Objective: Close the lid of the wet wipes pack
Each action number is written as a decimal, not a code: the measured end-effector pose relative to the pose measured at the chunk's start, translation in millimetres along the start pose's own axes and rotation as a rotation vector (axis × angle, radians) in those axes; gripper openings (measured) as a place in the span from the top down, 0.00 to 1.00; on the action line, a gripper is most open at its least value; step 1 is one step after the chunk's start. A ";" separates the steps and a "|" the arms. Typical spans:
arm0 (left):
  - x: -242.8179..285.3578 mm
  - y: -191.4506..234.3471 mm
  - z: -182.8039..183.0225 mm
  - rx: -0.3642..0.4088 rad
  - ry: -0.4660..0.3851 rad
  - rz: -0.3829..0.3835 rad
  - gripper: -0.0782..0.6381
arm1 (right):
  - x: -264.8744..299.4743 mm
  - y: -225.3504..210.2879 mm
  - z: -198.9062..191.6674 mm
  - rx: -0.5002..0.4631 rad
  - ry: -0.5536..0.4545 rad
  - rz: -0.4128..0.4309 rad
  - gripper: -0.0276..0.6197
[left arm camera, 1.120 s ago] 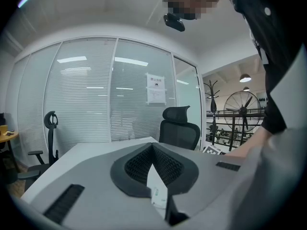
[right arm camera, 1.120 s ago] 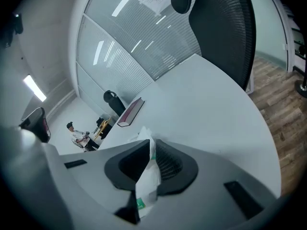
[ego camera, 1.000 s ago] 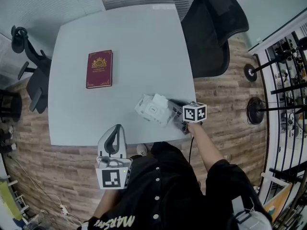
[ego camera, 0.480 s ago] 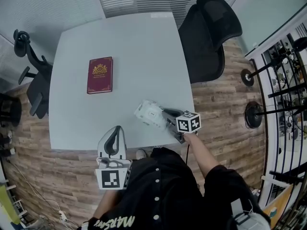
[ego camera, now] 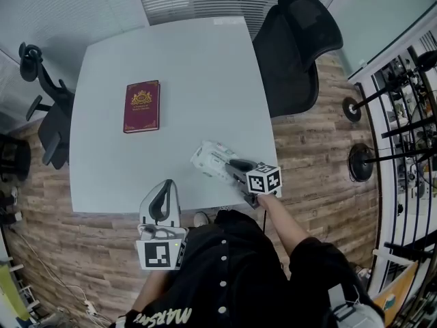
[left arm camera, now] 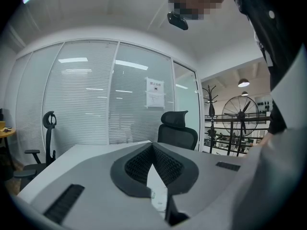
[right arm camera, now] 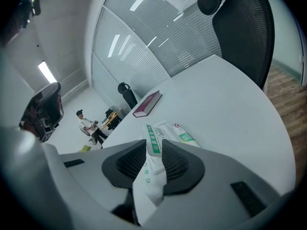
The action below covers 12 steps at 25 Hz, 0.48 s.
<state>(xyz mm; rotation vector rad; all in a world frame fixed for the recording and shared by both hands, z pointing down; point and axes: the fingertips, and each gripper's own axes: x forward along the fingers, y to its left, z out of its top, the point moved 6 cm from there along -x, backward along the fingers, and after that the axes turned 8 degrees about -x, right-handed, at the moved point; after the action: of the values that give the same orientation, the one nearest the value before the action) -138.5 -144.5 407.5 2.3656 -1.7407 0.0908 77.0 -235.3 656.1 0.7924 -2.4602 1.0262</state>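
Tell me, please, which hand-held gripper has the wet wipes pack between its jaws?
The right hand-held gripper: its jaws, which have just been opening, flank the wet wipes pack. The left hand-held gripper, near the table edge, is shut and empty.

I count 1 soft white wet wipes pack with green print (ego camera: 208, 157), 1 dark red hardcover book with a gold crest (ego camera: 141, 106) and 1 pale grey square surface (ego camera: 184, 60). I also count 2 black office chairs: 1 mesh-backed (ego camera: 295, 50), 1 at the left (ego camera: 53, 130). There are 2 black round-based stands (ego camera: 356, 104).
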 end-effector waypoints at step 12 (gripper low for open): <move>-2.2 -6.6 -4.9 -0.051 0.034 0.005 0.88 | 14.3 5.1 -12.4 0.003 0.042 -0.012 0.79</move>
<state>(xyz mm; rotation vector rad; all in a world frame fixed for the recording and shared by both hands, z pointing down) -132.6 -139.6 411.1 2.3098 -1.7134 0.0852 64.1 -228.4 669.0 0.7779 -2.4166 1.0323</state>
